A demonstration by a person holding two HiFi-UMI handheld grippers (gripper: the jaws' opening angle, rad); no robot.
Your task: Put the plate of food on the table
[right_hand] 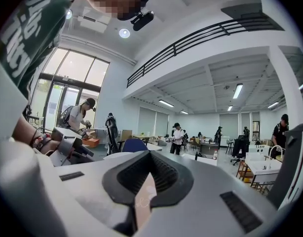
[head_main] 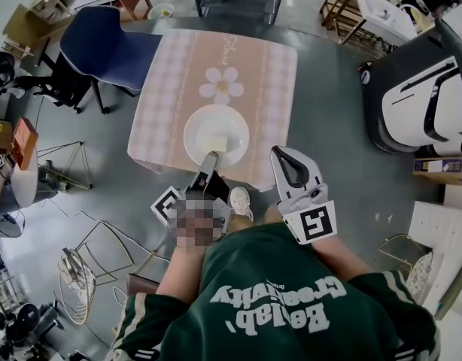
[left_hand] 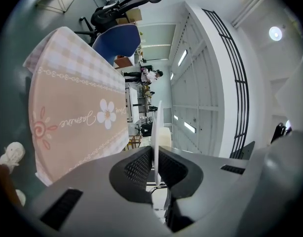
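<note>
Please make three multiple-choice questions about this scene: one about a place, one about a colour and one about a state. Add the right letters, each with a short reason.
1. In the head view, where is the flower print on the tablecloth, relative to the plate?
A. between the plate and the person
B. beyond the plate, away from the person
C. under the chair

2. Which colour is the chair nearest the tablecloth?
A. red
B. yellow
C. blue

3. What is the state of the left gripper?
A. shut on the plate's rim
B. open and empty
C. shut on the tablecloth's edge

Answers: 1 B, the flower print lies past the plate's far side; 2 C, its seat and back are blue; 3 A, the left gripper view shows the rim edge-on between the closed jaws.
</note>
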